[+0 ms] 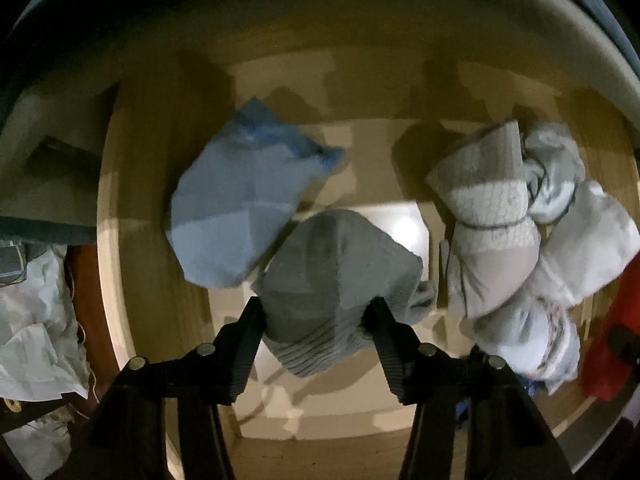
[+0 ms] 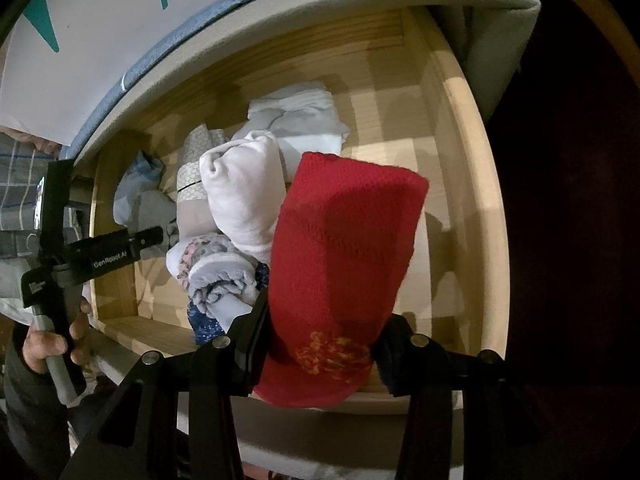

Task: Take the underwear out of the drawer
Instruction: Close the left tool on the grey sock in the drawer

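An open wooden drawer [image 1: 108, 280] [image 2: 472, 200] holds several rolled pieces of underwear. My left gripper [image 1: 316, 316] points straight down into its left part, and both pads press on a grey rolled piece [image 1: 336, 272]. A light blue roll [image 1: 236, 200] lies just beside it. In the right wrist view the left gripper [image 2: 154, 240] shows at the left, over the same grey piece [image 2: 156, 204]. My right gripper [image 2: 324, 340] is shut on a red knitted piece [image 2: 348, 248] with an orange pattern, held above the drawer's front right part. That red piece [image 1: 608, 340] shows at the right edge of the left wrist view.
A heap of white, grey and patterned rolls [image 1: 500, 220] [image 2: 240, 200] fills the drawer's middle. A padded bed edge with a mattress [image 2: 280, 20] overhangs the drawer's back. A person's hand [image 2: 76, 332] grips the left tool's handle. Crumpled pale fabric [image 1: 36, 320] lies outside the drawer's left wall.
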Demonstrator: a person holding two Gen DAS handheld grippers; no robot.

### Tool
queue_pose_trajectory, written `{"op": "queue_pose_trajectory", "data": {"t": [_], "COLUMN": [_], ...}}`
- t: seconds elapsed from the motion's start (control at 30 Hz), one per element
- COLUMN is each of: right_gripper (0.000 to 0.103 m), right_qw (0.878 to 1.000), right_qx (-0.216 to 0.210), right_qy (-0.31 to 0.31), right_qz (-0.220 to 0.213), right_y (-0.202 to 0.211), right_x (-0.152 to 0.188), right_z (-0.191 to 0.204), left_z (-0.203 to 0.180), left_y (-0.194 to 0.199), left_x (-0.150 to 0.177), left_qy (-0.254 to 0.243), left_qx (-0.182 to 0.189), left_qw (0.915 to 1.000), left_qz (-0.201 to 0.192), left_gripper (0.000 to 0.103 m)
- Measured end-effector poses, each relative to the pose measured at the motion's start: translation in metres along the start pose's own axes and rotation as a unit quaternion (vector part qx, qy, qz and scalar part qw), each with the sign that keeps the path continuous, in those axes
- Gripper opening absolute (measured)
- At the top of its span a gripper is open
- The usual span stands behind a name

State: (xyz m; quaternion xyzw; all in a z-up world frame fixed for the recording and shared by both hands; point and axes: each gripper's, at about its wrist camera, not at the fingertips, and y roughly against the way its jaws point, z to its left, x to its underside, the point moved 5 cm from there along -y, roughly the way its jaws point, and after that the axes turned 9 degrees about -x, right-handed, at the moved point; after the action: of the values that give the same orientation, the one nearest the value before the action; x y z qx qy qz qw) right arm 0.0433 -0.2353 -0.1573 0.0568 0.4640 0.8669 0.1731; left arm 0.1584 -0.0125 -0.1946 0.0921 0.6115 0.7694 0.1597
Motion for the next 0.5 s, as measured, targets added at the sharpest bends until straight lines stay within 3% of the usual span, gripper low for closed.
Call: {"op": "queue_pose_trajectory", "data": {"t": [0.5], "right_gripper": [0.043], "right_qw": [1.0], "right_qx": [-0.004], "right_qy": [-0.004], "right_qz": [0.001], "right_y": [0.0], "right_x": [0.0], "right_z": [0.0], "left_z": [0.0], "left_y": [-0.016], "left_x": [0.061], "left_qy": [0.019], "left_qx": [0.024], "left_qw": [0.9934], "left_qz": [0.11], "left_gripper": [0.053]}}
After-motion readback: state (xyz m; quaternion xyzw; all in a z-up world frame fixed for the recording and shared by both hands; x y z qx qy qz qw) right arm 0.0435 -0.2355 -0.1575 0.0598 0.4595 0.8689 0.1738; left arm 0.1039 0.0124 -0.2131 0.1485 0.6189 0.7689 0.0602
